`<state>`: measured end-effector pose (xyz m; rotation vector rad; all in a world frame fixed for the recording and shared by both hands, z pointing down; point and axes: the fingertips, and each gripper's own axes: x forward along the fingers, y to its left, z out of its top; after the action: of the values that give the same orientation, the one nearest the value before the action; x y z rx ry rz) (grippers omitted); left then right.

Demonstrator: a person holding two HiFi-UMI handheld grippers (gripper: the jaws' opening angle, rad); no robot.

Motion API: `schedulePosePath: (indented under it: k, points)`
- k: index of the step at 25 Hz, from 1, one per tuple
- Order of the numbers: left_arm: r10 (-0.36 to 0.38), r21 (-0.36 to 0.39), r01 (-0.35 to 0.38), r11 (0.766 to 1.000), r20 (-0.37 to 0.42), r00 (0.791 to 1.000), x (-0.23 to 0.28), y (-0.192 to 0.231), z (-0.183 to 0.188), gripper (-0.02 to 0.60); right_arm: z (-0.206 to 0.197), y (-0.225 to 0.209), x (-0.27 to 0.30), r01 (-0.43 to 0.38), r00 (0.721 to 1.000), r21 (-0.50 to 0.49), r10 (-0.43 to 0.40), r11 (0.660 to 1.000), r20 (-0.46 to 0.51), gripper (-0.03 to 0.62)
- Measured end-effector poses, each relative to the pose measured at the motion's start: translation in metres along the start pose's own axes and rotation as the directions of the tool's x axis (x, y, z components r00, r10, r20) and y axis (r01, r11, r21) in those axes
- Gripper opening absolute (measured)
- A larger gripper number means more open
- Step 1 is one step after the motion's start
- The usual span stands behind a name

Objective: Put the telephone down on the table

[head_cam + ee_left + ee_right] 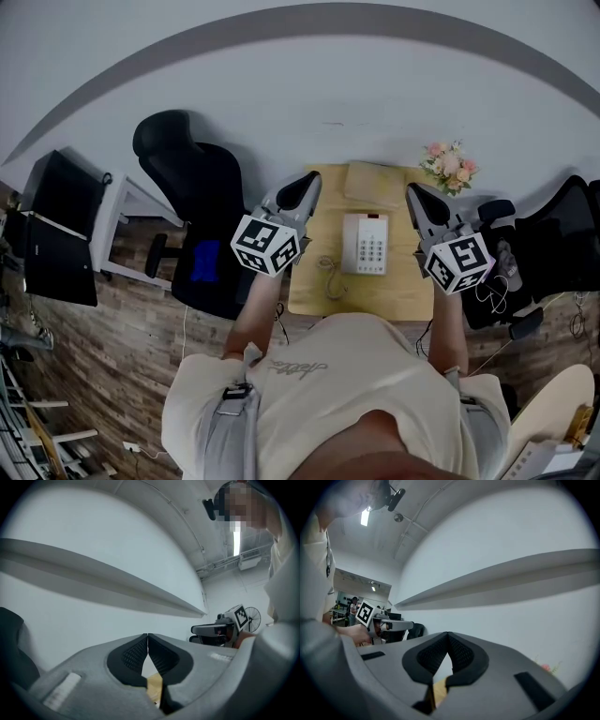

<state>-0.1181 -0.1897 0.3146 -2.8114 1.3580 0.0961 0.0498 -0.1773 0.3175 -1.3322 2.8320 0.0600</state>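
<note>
Wooden table [309,295] already has the telephone [365,244] flat on it, so looks done; my left gripper [306,185] and right gripper [419,197] hover clenched, empty. I'd back off.

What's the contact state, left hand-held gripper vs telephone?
Apart. Head view: the left hand-held gripper is shut and empty, off to the telephone's side, with bare table showing between them.
</note>
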Motion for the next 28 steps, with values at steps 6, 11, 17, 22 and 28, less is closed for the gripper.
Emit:
schedulePosePath:
  k: [6, 11, 17, 22, 28]
  points:
    - [-0.016, -0.002, 0.016, 1.0, 0.002, 1.0, 0.003, -0.002, -0.002, 0.017, -0.002, -0.001, -0.003, 0.015, 1.0, -0.003, -0.015, 1.0, -0.008, 0.002]
    - [-0.025, -0.012, 0.025, 1.0, 0.002, 1.0, 0.006, -0.002, -0.004, 0.017, -0.003, -0.003, -0.001, 0.021, 1.0, -0.009, -0.021, 1.0, -0.018, 0.002]
    - [-0.017, -0.019, 0.017, 1.0, 0.01, 1.0, 0.005, 0.003, -0.005, 0.018, -0.003, -0.002, 0.001, 0.022, 0.999, -0.017, -0.022, 1.0, -0.027, 0.002]
    - [-0.006, -0.029, 0.006, 1.0, 0.011, 1.0, 0.003, 0.006, -0.009, 0.018, -0.005, -0.001, 0.004, 0.017, 0.999, -0.022, -0.018, 1.0, -0.038, 0.002]
    - [0.007, -0.042, -0.006, 0.999, 0.015, 1.0, -0.002, 0.01, -0.012, 0.018, -0.004, 0.001, 0.009, 0.008, 0.999, -0.032, -0.009, 0.999, -0.047, 0.002]
